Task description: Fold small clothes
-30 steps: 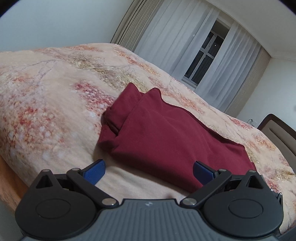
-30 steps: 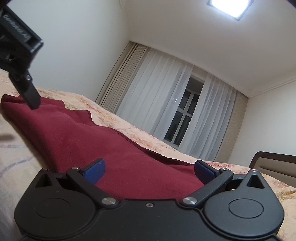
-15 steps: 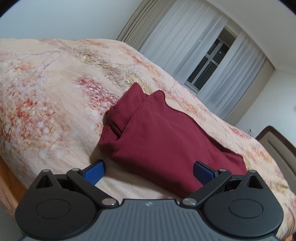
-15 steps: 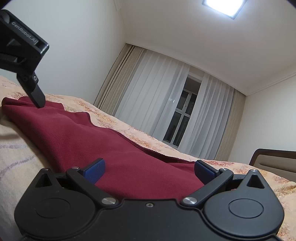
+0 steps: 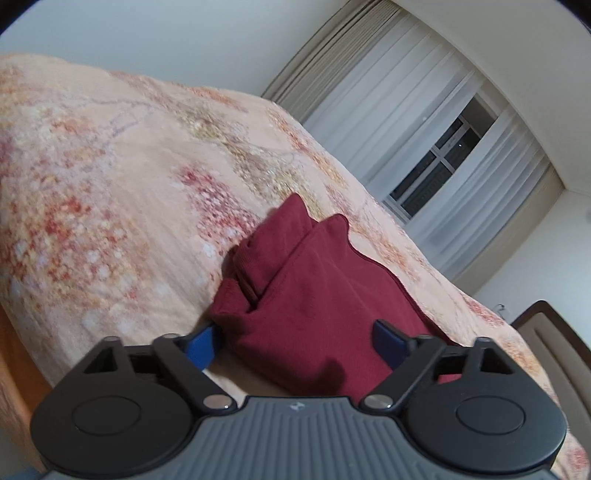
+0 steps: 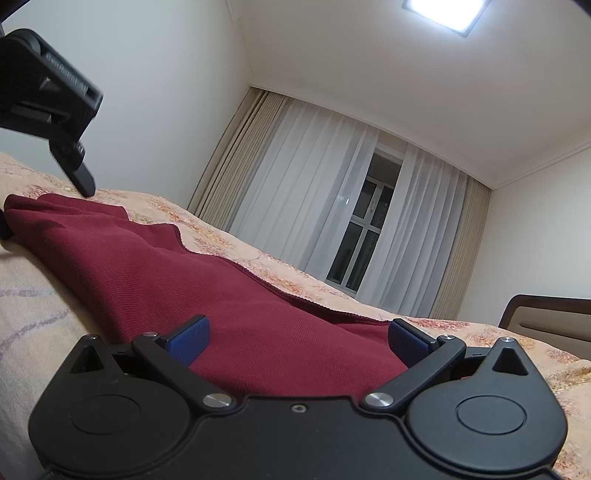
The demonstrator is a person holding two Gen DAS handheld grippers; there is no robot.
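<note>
Nearest in the left wrist view, the left gripper (image 5: 293, 341) has its blue pads (image 5: 201, 345) set apart and closing in, with the near corner of the dark red garment (image 5: 325, 295) between them; the left pad sits just beside the cloth's bunched edge, and whether it presses is hard to say. In the right wrist view the right gripper (image 6: 297, 338) lies low and level at the other end of the same garment (image 6: 192, 269), its pads spread wide with the cloth lying between them, apparently not pinched.

The garment lies half folded on the flowered bedspread (image 5: 110, 192), near the bed's front edge. Only the left view shows its layered, rolled end with a ribbed band tucked in; only the right view shows its long hemmed edge running across the bed.

Farther off in the right view, the left gripper (image 6: 79, 173) comes down from the upper left, one black finger tip reaching the far end of the cloth. White lettering on its body is blurred and cannot be read.

Beyond stand sheer curtains (image 6: 314, 192) over a dark window (image 6: 364, 229), and a headboard (image 6: 550, 317) cut off at the right edge. A ceiling light (image 6: 448, 11), clipped by the frame, shows in the right view alone. A small emblem on the left gripper's grey housing is too small to make out.
</note>
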